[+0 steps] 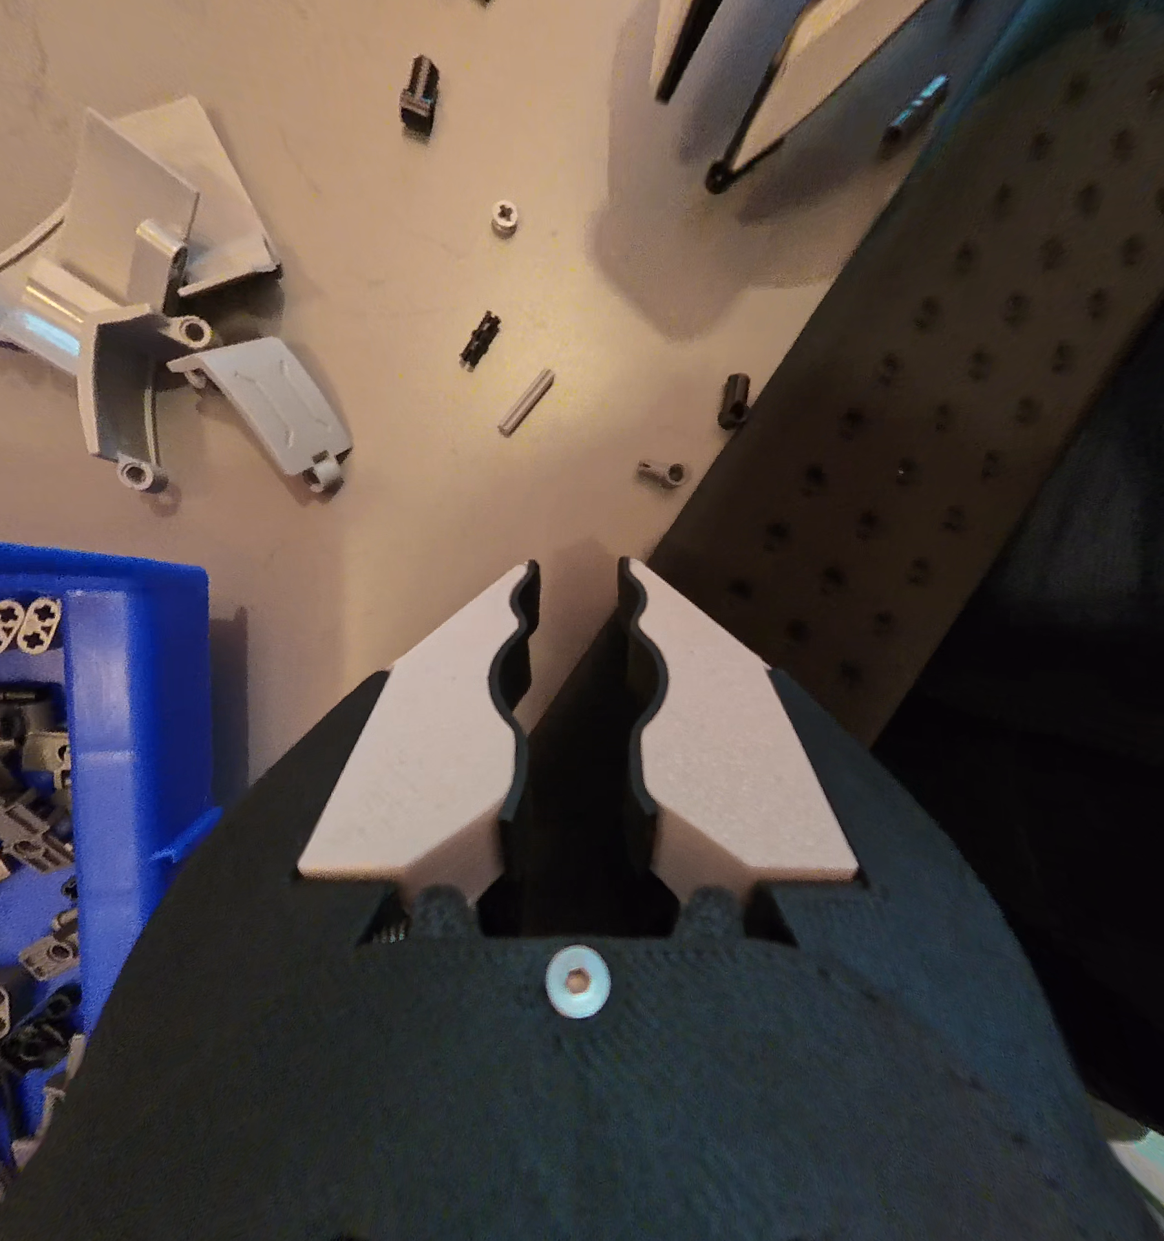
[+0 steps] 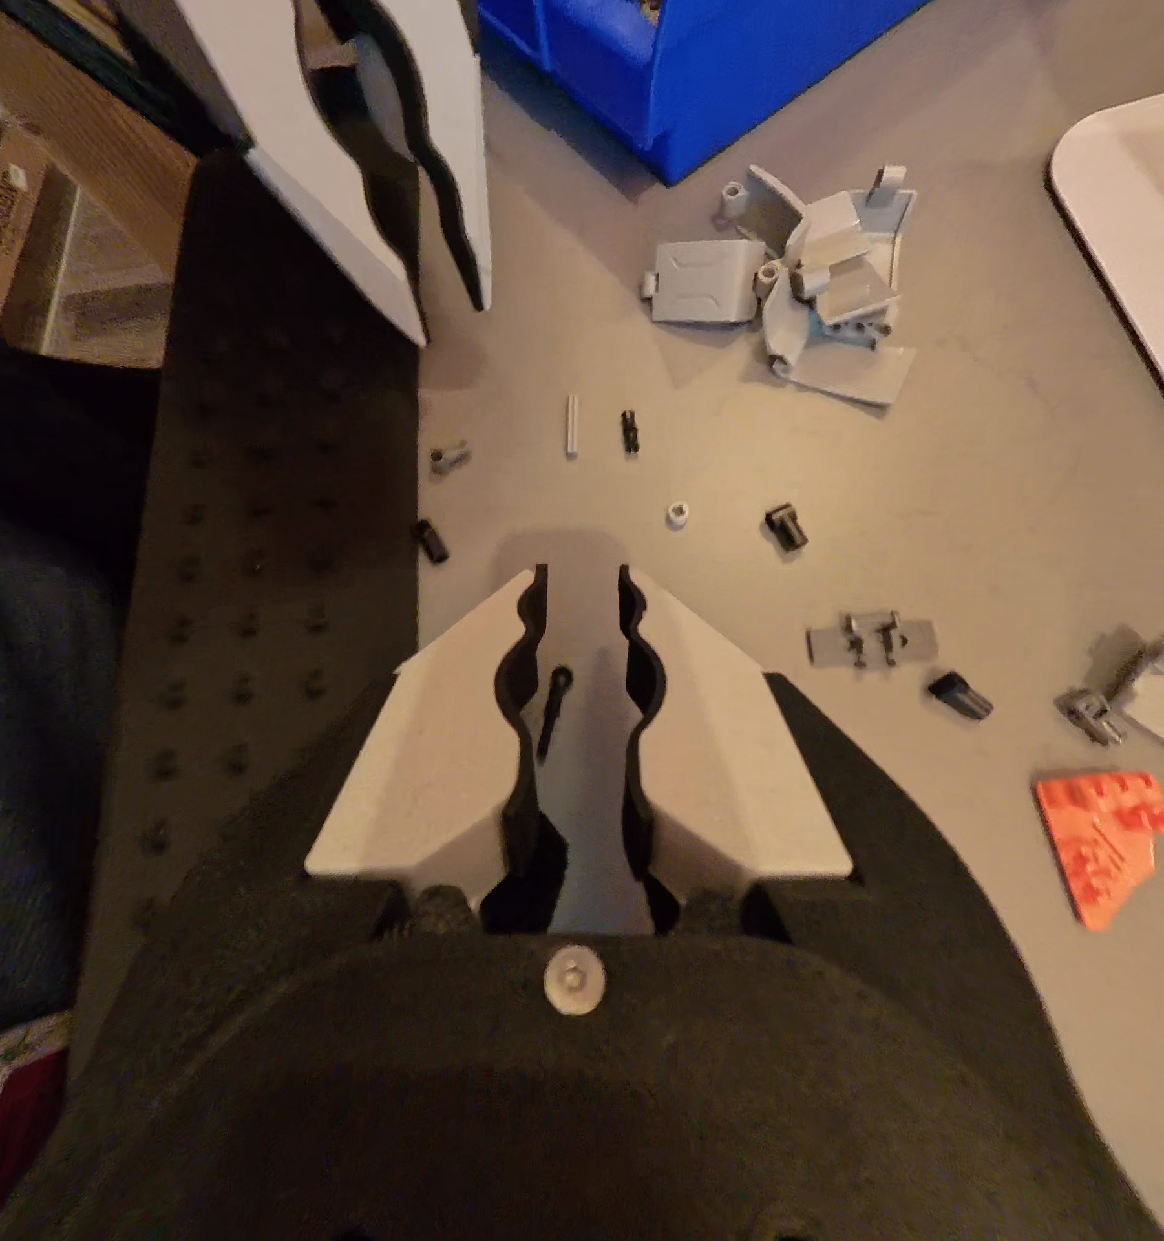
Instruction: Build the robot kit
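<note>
My right gripper [image 2: 582,571] hovered over the bench [image 2: 901,470], jaws apart and empty, a black pin [image 2: 553,712] lying between them. My left gripper [image 1: 579,567], jaws likewise parted and empty, hung beyond that pin, near the blue bin [image 1: 129,671].

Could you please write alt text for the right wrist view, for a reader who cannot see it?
The open right gripper hovers over a grey table, with a thin black pin lying between its fingers. Small black and grey building-toy parts are scattered ahead, with a pile of grey panels, a blue bin and the left gripper beyond.
</note>
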`<state>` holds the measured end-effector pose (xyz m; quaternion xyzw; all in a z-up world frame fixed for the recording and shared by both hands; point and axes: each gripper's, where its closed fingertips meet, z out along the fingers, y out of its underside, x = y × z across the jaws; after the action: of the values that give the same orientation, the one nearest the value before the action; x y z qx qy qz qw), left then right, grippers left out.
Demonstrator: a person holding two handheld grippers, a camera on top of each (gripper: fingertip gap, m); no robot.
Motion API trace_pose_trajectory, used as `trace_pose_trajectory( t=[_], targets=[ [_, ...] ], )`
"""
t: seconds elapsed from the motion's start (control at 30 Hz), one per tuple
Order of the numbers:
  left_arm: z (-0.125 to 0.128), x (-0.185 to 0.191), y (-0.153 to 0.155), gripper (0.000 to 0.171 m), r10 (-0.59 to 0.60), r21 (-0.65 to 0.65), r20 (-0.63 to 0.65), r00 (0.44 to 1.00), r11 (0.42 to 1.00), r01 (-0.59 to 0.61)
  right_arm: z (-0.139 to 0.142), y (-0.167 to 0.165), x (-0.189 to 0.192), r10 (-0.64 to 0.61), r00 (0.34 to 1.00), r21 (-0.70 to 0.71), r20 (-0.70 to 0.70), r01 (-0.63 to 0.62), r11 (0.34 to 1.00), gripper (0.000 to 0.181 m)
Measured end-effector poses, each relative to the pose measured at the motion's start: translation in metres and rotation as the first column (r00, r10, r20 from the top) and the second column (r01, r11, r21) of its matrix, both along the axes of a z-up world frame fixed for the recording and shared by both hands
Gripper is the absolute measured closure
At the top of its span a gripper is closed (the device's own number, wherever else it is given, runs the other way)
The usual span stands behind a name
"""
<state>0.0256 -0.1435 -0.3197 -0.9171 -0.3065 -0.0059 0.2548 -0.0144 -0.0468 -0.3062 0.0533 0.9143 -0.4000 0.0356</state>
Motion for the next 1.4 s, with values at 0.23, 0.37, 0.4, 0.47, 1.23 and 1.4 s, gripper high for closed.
trace_pose_trajectory(
  t=[0.23,0.37,0.4,0.47,1.23,1.4],
  targets=[
    [0.0,-0.012,-0.003,0.151,0.056,0.037,-0.046,0.997,0.998,-0.054,-0.011,-0.047,-0.018,0.002,0.999,0.024,-0.034,-0.001,1.0,0.164],
    [0.005,-0.015,0.0,0.153,0.049,0.061,-0.077,0.996,0.997,-0.044,-0.023,-0.059,-0.02,0.031,0.999,0.055,-0.01,-0.03,0.998,0.167],
    [0.005,-0.016,0.001,0.153,0.05,0.064,-0.085,0.995,0.997,-0.045,-0.026,-0.06,-0.02,0.038,0.999,0.073,-0.016,-0.037,0.997,0.17],
    [0.006,-0.018,0.003,0.153,0.049,0.08,-0.087,0.995,0.996,-0.042,-0.028,-0.061,-0.021,0.048,0.999,0.08,-0.026,-0.046,0.996,0.179],
    [0.051,-0.057,0.097,0.13,-0.196,0.074,-0.404,0.894,0.967,0.245,0.056,0.009,-0.018,0.034,0.938,-0.231,0.346,0.05,0.972,0.18],
    [0.058,-0.055,0.132,0.146,-0.289,0.053,-0.462,0.839,0.935,0.351,0.067,0.032,-0.016,0.05,0.916,-0.253,0.399,0.057,0.966,0.18]
  ],
)
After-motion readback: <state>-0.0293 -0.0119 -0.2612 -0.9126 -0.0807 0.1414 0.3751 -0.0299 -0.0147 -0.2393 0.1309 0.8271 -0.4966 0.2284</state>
